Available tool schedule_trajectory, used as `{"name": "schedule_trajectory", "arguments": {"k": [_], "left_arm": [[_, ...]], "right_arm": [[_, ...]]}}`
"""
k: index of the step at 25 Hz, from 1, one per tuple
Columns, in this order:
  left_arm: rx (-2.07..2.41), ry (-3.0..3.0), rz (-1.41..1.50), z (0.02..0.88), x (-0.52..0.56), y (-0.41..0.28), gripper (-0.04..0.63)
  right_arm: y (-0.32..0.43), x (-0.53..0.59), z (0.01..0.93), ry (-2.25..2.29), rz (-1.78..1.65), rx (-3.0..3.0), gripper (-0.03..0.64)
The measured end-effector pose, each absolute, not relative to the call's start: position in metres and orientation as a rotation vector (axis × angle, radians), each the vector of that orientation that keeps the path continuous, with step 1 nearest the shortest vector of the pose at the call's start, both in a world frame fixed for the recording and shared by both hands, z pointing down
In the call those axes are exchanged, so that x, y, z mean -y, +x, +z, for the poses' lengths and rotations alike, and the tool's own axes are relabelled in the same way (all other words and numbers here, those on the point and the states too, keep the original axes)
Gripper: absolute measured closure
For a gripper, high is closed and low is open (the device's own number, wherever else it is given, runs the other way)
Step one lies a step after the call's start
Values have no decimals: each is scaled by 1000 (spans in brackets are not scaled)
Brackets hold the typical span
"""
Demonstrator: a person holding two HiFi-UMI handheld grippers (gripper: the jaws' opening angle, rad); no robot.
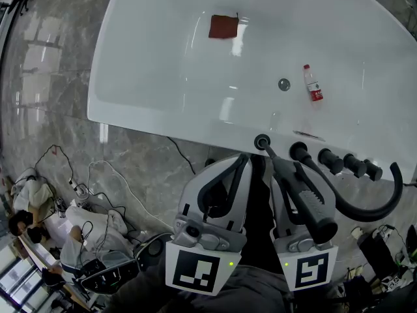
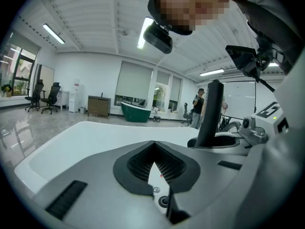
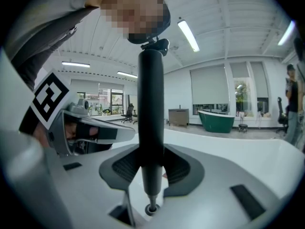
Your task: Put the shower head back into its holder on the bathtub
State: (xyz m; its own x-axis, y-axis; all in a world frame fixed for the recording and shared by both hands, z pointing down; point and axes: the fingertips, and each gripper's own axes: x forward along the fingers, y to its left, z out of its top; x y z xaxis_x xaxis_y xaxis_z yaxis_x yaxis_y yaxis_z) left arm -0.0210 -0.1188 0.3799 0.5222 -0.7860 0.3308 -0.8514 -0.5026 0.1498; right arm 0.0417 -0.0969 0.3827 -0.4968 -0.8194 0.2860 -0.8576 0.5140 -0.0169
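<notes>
1. The shower head [image 1: 311, 204], a black wand, is clenched between the jaws of the right tool [image 1: 291, 171] at about 5 o'clock in the head view. Its thin end points toward 11 o'clock.
2. That thin end sits at the mouth of the holder [image 1: 262, 141], a round socket on the near rim of the bathtub [image 1: 195, 132]. In the right gripper view the wand stands upright over the ring; whether it is seated, I cannot tell.
3. A black hose [image 1: 368, 212] curves at 3 o'clock of the right tool.
4. A row of black knobs [image 1: 329, 160] runs along the rim at 3 o'clock of the holder.
5. The left tool [image 1: 244, 162] is just beside the right one, at its 9 o'clock, with its jaws together on nothing.
6. Inside the tub lie the drain [image 1: 284, 83], a bottle [image 1: 313, 83] just at its 3 o'clock, and a red cloth [image 1: 223, 27] toward 12 o'clock.
</notes>
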Motion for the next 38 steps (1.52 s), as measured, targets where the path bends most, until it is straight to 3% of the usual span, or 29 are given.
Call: {"name": "schedule_trajectory", "arguments": {"k": [38], "left_arm": [[1375, 2402, 338, 419, 121, -39, 592]], "right_arm": [[34, 109, 443, 1387, 282, 2452, 479]]}}
